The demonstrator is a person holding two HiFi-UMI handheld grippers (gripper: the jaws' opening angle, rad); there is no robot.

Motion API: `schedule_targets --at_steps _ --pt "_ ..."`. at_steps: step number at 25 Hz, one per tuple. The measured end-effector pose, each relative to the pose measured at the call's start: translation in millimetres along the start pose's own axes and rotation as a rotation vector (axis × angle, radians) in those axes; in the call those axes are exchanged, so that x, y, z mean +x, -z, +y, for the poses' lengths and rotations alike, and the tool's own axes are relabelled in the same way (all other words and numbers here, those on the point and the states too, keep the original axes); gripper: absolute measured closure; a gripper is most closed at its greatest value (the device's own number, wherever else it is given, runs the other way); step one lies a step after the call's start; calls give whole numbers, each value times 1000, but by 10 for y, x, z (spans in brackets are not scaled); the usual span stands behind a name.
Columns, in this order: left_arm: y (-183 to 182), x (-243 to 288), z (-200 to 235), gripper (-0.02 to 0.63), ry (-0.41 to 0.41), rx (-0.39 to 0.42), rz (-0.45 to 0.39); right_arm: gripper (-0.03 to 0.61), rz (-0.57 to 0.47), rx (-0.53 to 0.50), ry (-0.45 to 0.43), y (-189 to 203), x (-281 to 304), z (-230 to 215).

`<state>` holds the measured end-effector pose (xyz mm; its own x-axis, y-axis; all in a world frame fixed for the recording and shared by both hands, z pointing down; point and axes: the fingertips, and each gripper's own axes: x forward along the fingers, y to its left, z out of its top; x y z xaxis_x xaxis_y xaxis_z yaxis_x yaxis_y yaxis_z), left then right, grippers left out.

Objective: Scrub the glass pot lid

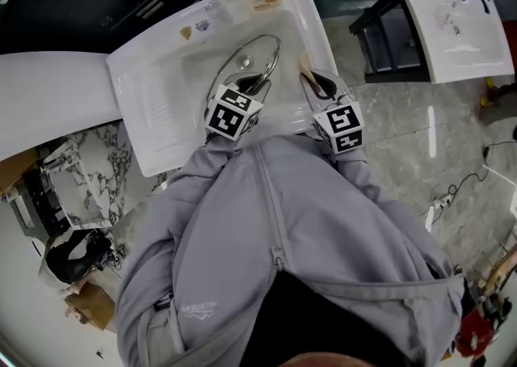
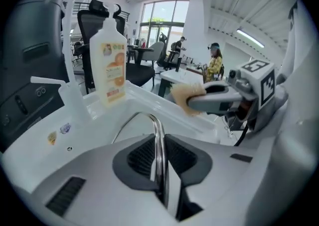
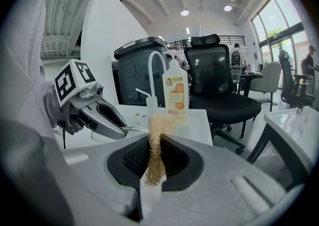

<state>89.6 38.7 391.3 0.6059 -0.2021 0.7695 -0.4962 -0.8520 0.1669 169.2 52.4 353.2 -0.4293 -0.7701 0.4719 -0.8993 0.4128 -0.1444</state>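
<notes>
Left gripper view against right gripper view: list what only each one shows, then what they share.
Only the left gripper view looks along the left tongs, which are shut on the metal rim of the lid. It also shows the faucet beside the bottle.

Only the right gripper view looks along the right tongs, which are shut on the tan sponge.

Both show the soap bottle with the orange label, the white sink, and the other gripper from outside.

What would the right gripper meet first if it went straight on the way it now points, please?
Probably the soap bottle standing on the sink's back rim, straight beyond the sponge in the right gripper; depth is hard to judge, so the rim itself might come first.
</notes>
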Motion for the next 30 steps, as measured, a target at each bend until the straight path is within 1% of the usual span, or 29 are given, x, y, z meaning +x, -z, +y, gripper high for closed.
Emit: schedule_targets --at_steps 2,3,5,7,9,12,14,16,20,22,24,27,30 --pt "-86 -127 33 554 47 -36 -64 543 2 9 8 -2 44 27" --pt "-135 -194 48 555 80 -72 -105 543 3 11 10 -3 66 48" --pt "-225 -330 81 555 166 -168 -190 543 6 9 10 -17 107 101" --pt "-272 -443 118 555 270 -240 -245 543 8 -3 8 -40 143 149" --pt "-273 -518 165 555 371 -259 -253 543 15 -19 8 -55 171 182" --pt "-259 -586 297 555 498 -276 -232 543 29 -26 6 -65 185 236" --pt "-282 -633 466 555 568 -315 -242 543 39 -27 8 -56 184 256" --pt "-314 -681 695 554 617 -352 -273 543 52 -31 12 -30 179 262" --pt "-329 -755 1099 554 662 -394 -351 543 85 -40 24 46 130 253" --pt "-312 -748 1233 554 682 -396 -390 543 99 -31 30 74 116 251" --pt "-301 -748 1340 554 690 -380 -406 543 111 -24 36 97 124 259" --pt "-298 -747 1513 552 654 -315 -402 543 126 -54 46 99 123 287" --pt "-250 -711 1718 554 567 -238 -388 543 137 -117 35 80 168 391"
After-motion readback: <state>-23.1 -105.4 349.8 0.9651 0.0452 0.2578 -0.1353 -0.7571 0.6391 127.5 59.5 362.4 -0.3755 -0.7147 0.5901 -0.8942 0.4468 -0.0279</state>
